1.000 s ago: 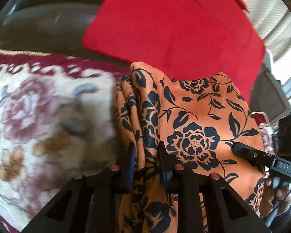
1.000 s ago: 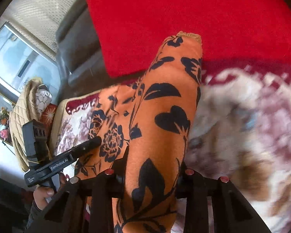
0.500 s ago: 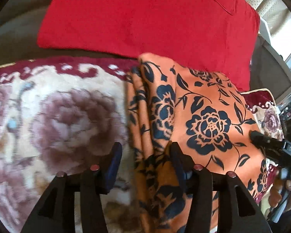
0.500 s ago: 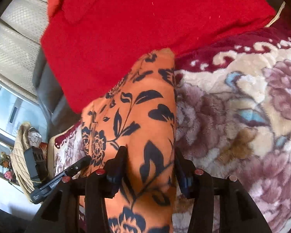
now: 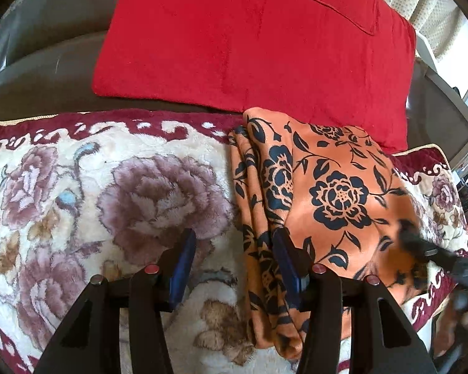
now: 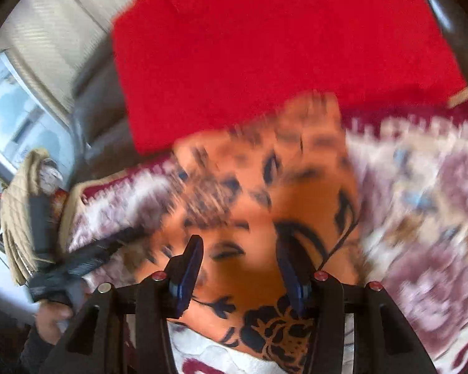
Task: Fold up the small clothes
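Observation:
An orange cloth with a dark blue flower print (image 5: pixel 327 187) lies folded on the plush blanket, its layered left edge facing my left gripper (image 5: pixel 234 265). That gripper stands open; its right finger (image 5: pixel 284 258) hovers over the cloth's left edge and its left finger is over bare blanket, with neither pad pressing. In the blurred right wrist view my right gripper (image 6: pixel 240 265) is open above the near end of the cloth (image 6: pixel 265 212), which shows between its pads unpinched. Each gripper appears in the other's view: the right gripper (image 5: pixel 436 258) and the left gripper (image 6: pixel 78 265), the latter held by a hand (image 6: pixel 51 314).
A cream and maroon flowered blanket (image 5: pixel 109 187) covers the seat. A big red cushion (image 5: pixel 249 46) leans behind the cloth against a dark sofa back (image 5: pixel 46 46). A window and a beige quilted thing (image 6: pixel 18 202) lie off the sofa's end.
Both grippers were shut on the orange cloth a second ago; their jaws have spread and let it go. The cloth now lies flat on the blanket, and both grippers have drawn back.

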Motion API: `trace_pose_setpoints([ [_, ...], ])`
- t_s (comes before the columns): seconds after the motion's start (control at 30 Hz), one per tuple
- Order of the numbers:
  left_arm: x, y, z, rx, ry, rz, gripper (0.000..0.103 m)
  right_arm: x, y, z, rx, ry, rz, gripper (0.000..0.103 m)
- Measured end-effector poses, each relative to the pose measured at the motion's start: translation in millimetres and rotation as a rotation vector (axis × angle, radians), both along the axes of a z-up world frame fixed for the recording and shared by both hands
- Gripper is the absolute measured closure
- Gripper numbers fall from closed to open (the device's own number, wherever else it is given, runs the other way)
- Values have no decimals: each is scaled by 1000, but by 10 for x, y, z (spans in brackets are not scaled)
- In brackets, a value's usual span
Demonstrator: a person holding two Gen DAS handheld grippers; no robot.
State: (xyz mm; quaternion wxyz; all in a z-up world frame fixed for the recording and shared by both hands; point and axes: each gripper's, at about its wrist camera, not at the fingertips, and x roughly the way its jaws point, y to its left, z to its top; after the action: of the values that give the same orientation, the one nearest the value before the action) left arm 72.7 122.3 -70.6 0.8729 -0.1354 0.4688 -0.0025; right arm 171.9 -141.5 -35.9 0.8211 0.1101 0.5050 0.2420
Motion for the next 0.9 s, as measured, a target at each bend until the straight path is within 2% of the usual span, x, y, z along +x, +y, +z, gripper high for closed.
trace_pose_setpoints([
  [0.1,-28,-17,4,2,-3,-7,50,-39,-31,109,34,-30,-17,50],
  [0.2,-36,-49,18,0,-11,-11,50,-35,-50,247,27,-81,-17,50],
  [0.27,-29,-85,12,-4,-10,-16,50,36,-65,196,19,-62,-30,49],
  [0.37,-11,-154,-11,-4,-3,-28,50,172,-82,-91,-10,26,-49,48],
  [0.57,-41,-183,43,-36,-24,-32,48,113,-116,191,25,-55,-46,48],
  [0.63,-51,-212,72,-53,-50,-40,40,175,-158,177,30,-43,-53,48],
  [0.7,-31,-306,14,12,-44,-62,40,262,-180,31,35,6,-57,48],
  [0.73,24,-343,-120,43,3,-74,40,271,-177,-14,37,15,-57,48],
  [0.77,66,-339,-251,34,49,-72,41,282,-205,-37,48,19,-58,47],
  [0.8,76,-293,-375,-10,84,-57,42,298,-192,-42,71,24,-56,47],
  [0.87,29,-217,-372,-67,63,-31,42,297,-238,-19,90,32,-70,48],
  [0.9,14,-210,-342,-71,61,-28,43,299,-246,5,91,34,-71,48],
])
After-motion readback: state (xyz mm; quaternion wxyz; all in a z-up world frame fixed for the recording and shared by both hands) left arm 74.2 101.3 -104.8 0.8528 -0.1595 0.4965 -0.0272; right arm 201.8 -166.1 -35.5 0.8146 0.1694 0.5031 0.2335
